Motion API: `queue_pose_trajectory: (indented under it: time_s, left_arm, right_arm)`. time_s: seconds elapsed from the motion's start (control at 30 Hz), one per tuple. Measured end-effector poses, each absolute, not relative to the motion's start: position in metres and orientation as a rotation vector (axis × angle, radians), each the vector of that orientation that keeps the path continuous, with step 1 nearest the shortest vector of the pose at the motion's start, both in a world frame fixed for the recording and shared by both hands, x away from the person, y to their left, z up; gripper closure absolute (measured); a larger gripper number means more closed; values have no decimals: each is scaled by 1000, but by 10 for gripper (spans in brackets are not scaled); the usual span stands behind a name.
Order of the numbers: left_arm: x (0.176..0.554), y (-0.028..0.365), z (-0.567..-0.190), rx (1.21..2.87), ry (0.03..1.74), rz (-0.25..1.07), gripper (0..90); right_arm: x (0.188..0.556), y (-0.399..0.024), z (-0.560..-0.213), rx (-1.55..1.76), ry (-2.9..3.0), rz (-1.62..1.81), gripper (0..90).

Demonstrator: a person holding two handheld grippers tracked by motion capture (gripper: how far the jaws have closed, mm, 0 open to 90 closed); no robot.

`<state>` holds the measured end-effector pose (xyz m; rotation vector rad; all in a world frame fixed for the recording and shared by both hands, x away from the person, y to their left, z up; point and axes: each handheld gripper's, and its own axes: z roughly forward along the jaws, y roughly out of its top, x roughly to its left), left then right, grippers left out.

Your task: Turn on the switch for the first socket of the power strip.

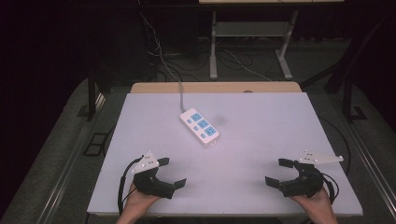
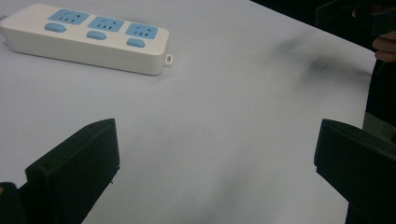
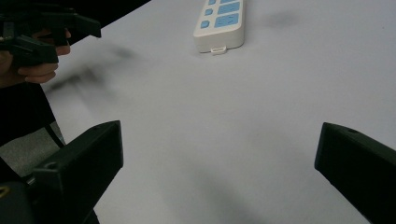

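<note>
A white power strip [image 1: 200,126] with three blue sockets lies slanted in the middle of the white table; its grey cable [image 1: 181,95] runs off the far edge. I also see the power strip [image 2: 88,37] at the top left of the left gripper view and the power strip [image 3: 220,23] at the top of the right gripper view. My left gripper [image 1: 172,171] rests near the front left edge, open and empty. My right gripper [image 1: 276,171] sits near the front right edge, open and empty too. Both are well short of the strip.
The white table top [image 1: 261,121] lies on a wooden desk whose strip [image 1: 215,87] shows at the far edge. Behind stand the legs of another table [image 1: 213,46] and loose cables [image 1: 159,51] on the floor. Dark surroundings flank both sides.
</note>
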<state>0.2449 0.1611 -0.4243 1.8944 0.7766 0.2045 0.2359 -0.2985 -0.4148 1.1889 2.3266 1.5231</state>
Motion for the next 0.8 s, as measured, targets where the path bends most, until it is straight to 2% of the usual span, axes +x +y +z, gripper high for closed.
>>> queue_pose_trajectory:
  time_s: [0.8]
  left_arm:
    - [255, 147, -412, 1995, 733, 132, 0]
  right_arm:
    - [236, -301, -416, 1193, 2330, 1517, 7]
